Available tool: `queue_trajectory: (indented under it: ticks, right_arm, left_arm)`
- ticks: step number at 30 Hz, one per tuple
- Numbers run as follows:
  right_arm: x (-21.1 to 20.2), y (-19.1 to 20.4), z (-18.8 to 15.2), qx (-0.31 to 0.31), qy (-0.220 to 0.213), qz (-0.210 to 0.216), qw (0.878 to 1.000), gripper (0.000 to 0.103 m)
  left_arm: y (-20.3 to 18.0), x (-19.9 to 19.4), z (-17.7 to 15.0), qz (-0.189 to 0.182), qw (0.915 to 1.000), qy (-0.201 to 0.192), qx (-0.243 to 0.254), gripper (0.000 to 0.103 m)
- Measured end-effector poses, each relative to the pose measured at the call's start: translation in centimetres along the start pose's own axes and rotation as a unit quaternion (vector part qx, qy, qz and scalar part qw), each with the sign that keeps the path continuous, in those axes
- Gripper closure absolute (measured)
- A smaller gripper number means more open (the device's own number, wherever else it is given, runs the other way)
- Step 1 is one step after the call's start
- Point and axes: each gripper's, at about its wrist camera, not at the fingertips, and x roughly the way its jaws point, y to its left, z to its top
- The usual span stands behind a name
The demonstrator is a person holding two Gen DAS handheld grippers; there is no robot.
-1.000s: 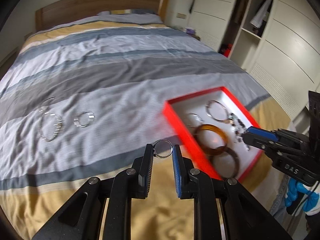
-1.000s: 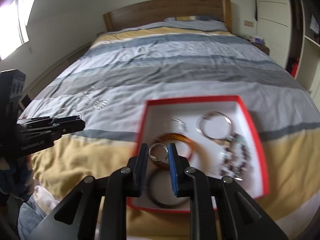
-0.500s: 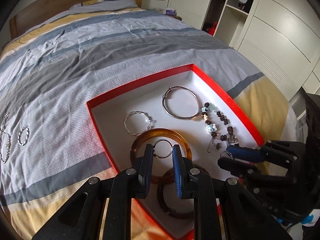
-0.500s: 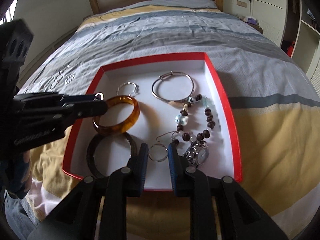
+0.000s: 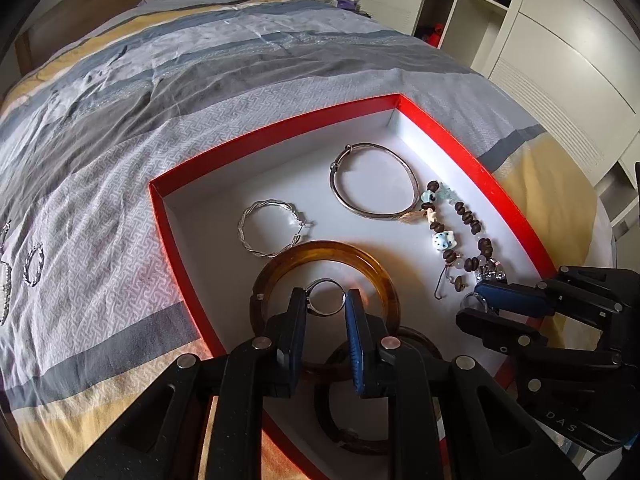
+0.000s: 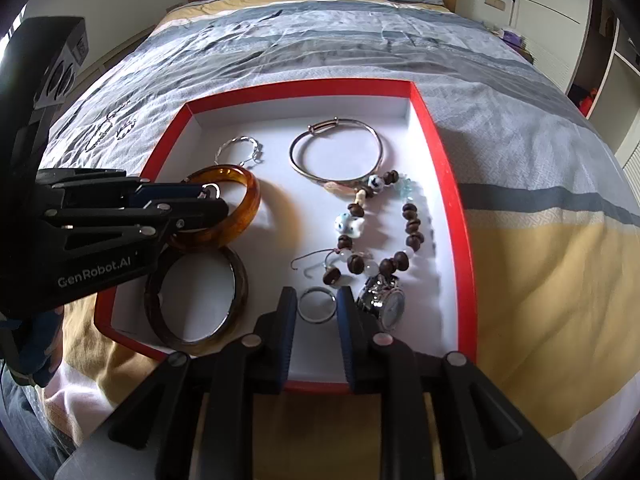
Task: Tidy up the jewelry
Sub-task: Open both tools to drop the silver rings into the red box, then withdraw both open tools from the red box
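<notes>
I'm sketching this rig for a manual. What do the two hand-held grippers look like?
Both are black plastic with silver pivot screws and blue finger pads. The left hand-held gripper bears white "GenRobot.AI" lettering; the right hand-held gripper shows "DAS". A blue glove shows behind the left one.

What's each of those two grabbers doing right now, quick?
Left gripper: closed on a small silver ring, over the red box.
Right gripper: closed on another ring, low in the box.

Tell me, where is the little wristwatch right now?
The wristwatch lies inside the red box, near its front right corner in the right wrist view, just right of the right tool, at the beaded bracelet's lower end.
</notes>
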Motion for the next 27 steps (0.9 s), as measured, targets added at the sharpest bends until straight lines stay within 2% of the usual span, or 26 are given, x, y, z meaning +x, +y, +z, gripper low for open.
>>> queue_trajectory:
  ticks: [2, 6, 8, 16, 22, 27]
  right_arm:
    - [-0.3, 0.0, 0.0, 0.006, -0.002, 0.000, 1.000, 0.083]
    - [-1.3, -0.2, -0.2, 0.014, -0.007, -0.005, 1.000, 0.083]
    - [-2.0, -0.3, -0.3, 0.022, -0.013, -0.008, 1.000, 0.078]
    - [-7.2, -0.1, -1.2, 0.061, -0.056, -0.007, 0.997, 0.075]
    - [-11.8, 1.8, -2.2, 0.075, -0.096, -0.005, 0.993, 0.070]
    - [-15.6, 4.5, -2.8, 0.061, -0.129, -0.005, 0.990, 0.066]
  left_arm:
    - [0.1, -0.2, 0.0, 0.001, 1.0000, 0.001, -0.002, 0.083]
    - [0.3, -1.5, -0.2, 0.008, 0.9999, -0.008, -0.008, 0.068]
    - [0.2, -2.5, -0.2, 0.011, 0.9998, -0.013, -0.009, 0.067]
    - [-0.3, -9.1, -1.3, 0.030, 0.9975, -0.059, -0.025, 0.049]
    - [-0.8, -14.5, -4.3, 0.044, 0.9931, -0.098, -0.048, 0.048]
    - [-2.4, -19.4, -7.1, 0.060, 0.9895, -0.127, -0.036, 0.048]
